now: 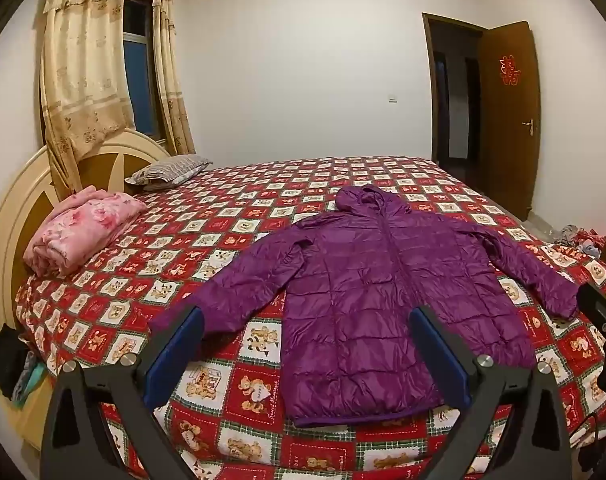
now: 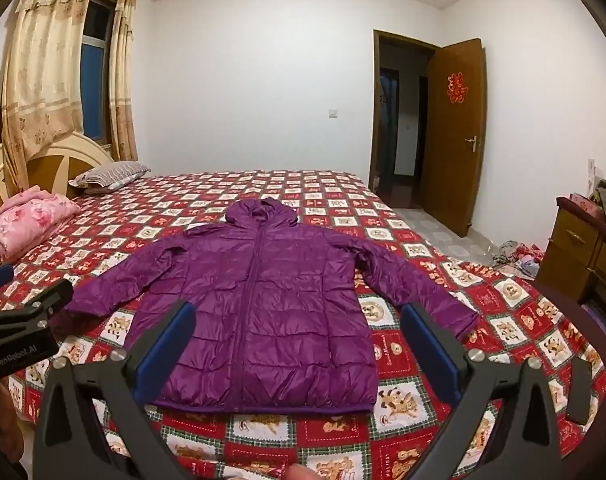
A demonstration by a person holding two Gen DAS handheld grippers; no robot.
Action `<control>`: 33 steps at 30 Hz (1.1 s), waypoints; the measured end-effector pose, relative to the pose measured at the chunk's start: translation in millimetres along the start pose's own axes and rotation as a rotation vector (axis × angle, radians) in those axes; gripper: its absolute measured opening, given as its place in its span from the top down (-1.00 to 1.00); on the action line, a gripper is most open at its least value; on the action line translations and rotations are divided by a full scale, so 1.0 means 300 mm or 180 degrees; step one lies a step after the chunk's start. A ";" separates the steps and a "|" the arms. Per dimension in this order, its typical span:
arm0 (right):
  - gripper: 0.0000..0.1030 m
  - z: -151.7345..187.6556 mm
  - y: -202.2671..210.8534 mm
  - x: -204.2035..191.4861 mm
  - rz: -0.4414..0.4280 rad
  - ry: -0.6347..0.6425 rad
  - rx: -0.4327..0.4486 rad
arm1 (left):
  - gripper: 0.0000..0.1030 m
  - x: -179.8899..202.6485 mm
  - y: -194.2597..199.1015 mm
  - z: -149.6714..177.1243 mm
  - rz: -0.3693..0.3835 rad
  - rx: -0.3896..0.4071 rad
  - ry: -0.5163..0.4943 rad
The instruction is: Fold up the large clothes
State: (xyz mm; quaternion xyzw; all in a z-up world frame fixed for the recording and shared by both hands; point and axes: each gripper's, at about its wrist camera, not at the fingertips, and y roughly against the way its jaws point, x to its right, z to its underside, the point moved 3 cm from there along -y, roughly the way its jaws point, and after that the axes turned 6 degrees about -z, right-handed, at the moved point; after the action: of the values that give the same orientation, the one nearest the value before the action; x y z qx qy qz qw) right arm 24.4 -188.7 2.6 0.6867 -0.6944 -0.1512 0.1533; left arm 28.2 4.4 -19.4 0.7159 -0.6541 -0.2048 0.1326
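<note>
A purple hooded puffer jacket (image 1: 367, 300) lies flat and zipped on the bed, sleeves spread to both sides, hood pointing at the far wall; the right wrist view shows the same jacket (image 2: 259, 300) face on. My left gripper (image 1: 307, 320) hovers open above the hem's left part, nothing between its blue pads (image 1: 183, 340). My right gripper (image 2: 299, 320) hangs open above the hem's right part, its blue pads (image 2: 427, 340) touching nothing. Each gripper's black body pokes into the other's view at the edge.
The bed (image 1: 231, 216) has a red checked bear-print cover. A folded pink blanket (image 1: 83, 232) and a striped pillow (image 1: 167, 170) sit by the headboard. A wooden dresser (image 2: 583, 252) stands right of the bed, clothes piled on the floor (image 2: 515, 256), door open behind.
</note>
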 end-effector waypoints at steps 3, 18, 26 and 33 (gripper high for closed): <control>-1.00 0.002 -0.008 -0.001 -0.0005 -0.0017 -0.0120 | -0.98 -0.004 0.003 -0.005 -0.0002 0.0007 0.0010; -1.00 0.011 -0.027 -0.010 -0.0028 -0.0035 -0.0124 | -0.98 -0.007 -0.011 0.011 -0.0042 0.0033 0.0010; -1.00 0.018 -0.037 -0.007 -0.0040 -0.0062 -0.0145 | -0.98 -0.016 -0.017 0.013 -0.0049 0.0019 0.0013; -1.00 0.024 -0.045 -0.004 -0.0046 -0.0064 -0.0177 | -0.98 -0.021 -0.023 0.013 -0.0064 0.0006 0.0018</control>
State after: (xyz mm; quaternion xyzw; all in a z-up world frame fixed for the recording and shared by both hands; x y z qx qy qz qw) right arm 33.5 -187.5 -9.7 0.6856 -0.6864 -0.1784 0.1642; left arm 32.0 11.7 -25.4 0.7232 -0.6467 -0.2035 0.1318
